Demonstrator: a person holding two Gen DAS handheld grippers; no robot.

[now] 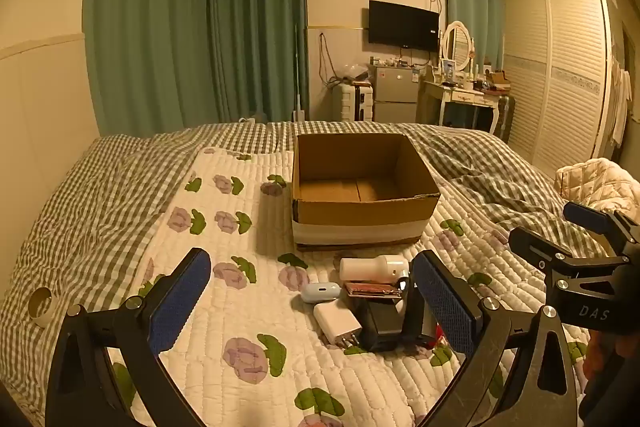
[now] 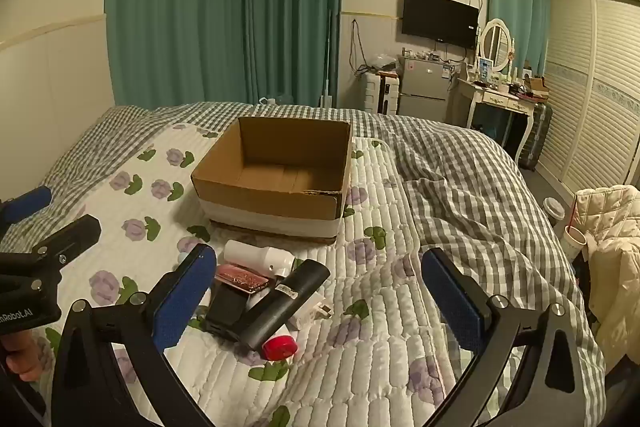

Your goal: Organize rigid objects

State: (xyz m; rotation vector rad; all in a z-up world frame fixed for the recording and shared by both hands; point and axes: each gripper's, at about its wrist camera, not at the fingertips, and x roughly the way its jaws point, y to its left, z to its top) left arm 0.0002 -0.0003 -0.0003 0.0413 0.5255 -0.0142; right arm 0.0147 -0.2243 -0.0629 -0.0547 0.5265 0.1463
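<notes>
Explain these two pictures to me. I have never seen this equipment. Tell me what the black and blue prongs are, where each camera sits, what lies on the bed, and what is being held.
A person holds a hand tool in each hand; each has two blue-padded fingers and a wide-angle camera looking along them. One picture comes from the left gripper, the other from the right gripper. Both are open and hold nothing.

On the quilt stands an open cardboard box, empty as far as can be seen. In front of it lies a small pile: a white bottle, a white charger, a black tube, a red cap and a few smaller things.
</notes>
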